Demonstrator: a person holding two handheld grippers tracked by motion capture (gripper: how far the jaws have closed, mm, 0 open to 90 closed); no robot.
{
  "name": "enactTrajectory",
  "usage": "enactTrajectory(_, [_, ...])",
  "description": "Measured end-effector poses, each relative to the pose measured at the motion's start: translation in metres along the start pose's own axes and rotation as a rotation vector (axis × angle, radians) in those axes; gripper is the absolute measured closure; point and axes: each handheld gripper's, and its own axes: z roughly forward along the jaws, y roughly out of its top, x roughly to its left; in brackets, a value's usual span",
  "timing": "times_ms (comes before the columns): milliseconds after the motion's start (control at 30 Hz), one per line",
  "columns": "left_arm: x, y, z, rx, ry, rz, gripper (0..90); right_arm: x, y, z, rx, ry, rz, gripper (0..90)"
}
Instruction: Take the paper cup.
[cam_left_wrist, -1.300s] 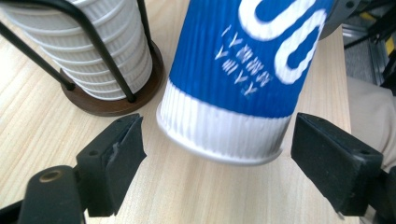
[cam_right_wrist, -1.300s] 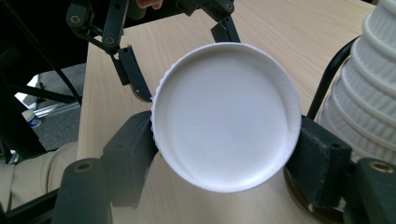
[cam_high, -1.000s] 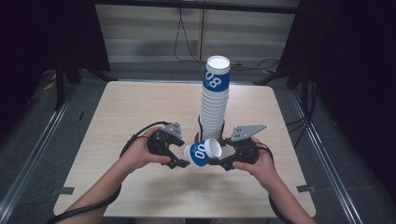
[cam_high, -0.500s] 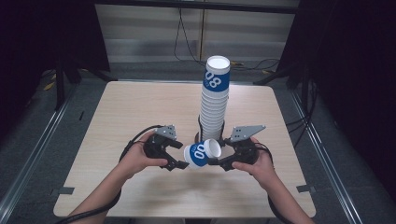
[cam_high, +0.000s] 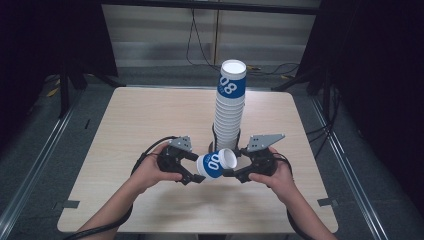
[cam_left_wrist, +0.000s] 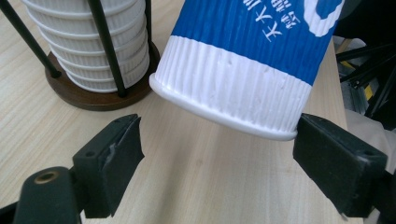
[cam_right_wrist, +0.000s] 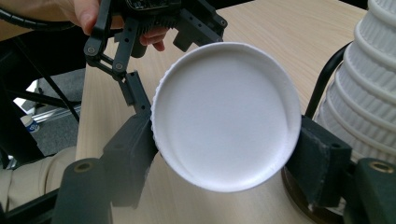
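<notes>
Cup clamped at its base by right gripper; left gripper open round rim. Handover step; next: left closes.

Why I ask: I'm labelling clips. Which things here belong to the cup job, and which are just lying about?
In the job:
- blue-and-white cup, gripped by the right tongs
- left tongs, open at the cup's base
- cup stack
- wooden stand under the stack

Lying about:
- floor cables
- grey tape pieces
</notes>
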Motion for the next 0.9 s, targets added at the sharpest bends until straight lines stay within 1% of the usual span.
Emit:
enactTrajectory(67, [0.0000,0.0004,0.0003,0.002,0.001,0.007,15.5,-0.0001,0.0005,-0.0001,0.001,0.001,-0.003,28.3])
enactTrajectory(100, [-0.0003,0.0004,0.0010,-0.006,0.002,0.004,15.5,-0.0002,0.0006,-0.0001,0.000,0.001,-0.002,28.3])
enactTrajectory(167, [-0.0003,0.0006,0.0011,-0.004,-0.003,0.000,15.5,-0.0006,0.0004,-0.0003,0.001,-0.001,0.002,28.3])
enactTrajectory(200, [-0.0001,0.0009,0.0013,0.000,0.002,0.009,15.5,-0.0008,0.0003,-0.0002,-0.001,0.002,0.004,28.3])
enactTrajectory(233, [-0.0002,0.0010,0.0017,0.003,-0.001,0.009,15.5,-0.0008,0.0002,-0.0002,-0.002,0.001,0.006,28.3])
enactTrajectory(267, [-0.0012,0.0008,0.0030,-0.007,-0.002,-0.001,15.5,-0.0010,0.0002,0.0000,-0.003,0.004,0.006,28.3])
enactTrajectory(300, [-0.0004,0.0013,0.0030,0.008,-0.001,0.015,15.5,-0.0010,0.0001,0.0002,-0.004,0.006,0.007,28.3])
enactTrajectory(367, [-0.0002,0.0018,0.0036,0.006,-0.001,0.019,15.5,-0.0009,0.0002,0.0011,0.001,0.006,0.003,28.3])
enactTrajectory(400, [-0.0007,0.0020,0.0042,-0.002,0.001,0.015,15.5,-0.0010,0.0002,0.0012,0.004,0.003,0.000,28.3])
enactTrajectory(533, [-0.0008,0.0042,0.0045,0.003,-0.003,0.024,15.4,-0.0014,0.0007,0.0012,0.004,0.007,0.002,28.3])
enactTrajectory(600, [-0.0008,0.0053,0.0039,0.017,-0.002,0.034,15.5,-0.0014,0.0009,0.0011,0.004,0.007,0.001,28.3])
enactTrajectory(633, [-0.0015,0.0060,0.0043,0.017,0.000,0.030,15.4,-0.0013,0.0011,0.0010,0.003,0.008,0.003,28.3])
enactTrajectory(667, [-0.0009,0.0063,0.0045,0.024,-0.002,0.041,15.5,-0.0011,0.0013,0.0010,0.004,0.009,0.002,28.3])
enactTrajectory(733, [-0.0017,0.0063,0.0064,0.013,-0.002,0.037,15.4,-0.0010,0.0015,0.0013,0.003,0.010,0.004,28.3])
enactTrajectory(833, [-0.0019,0.0078,0.0064,0.030,0.002,0.056,15.4,-0.0010,0.0018,0.0019,0.008,0.010,-0.002,28.3])
enactTrajectory(900, [-0.0024,0.0087,0.0071,0.024,0.001,0.055,15.4,-0.0010,0.0020,0.0020,0.006,0.011,-0.004,28.3])
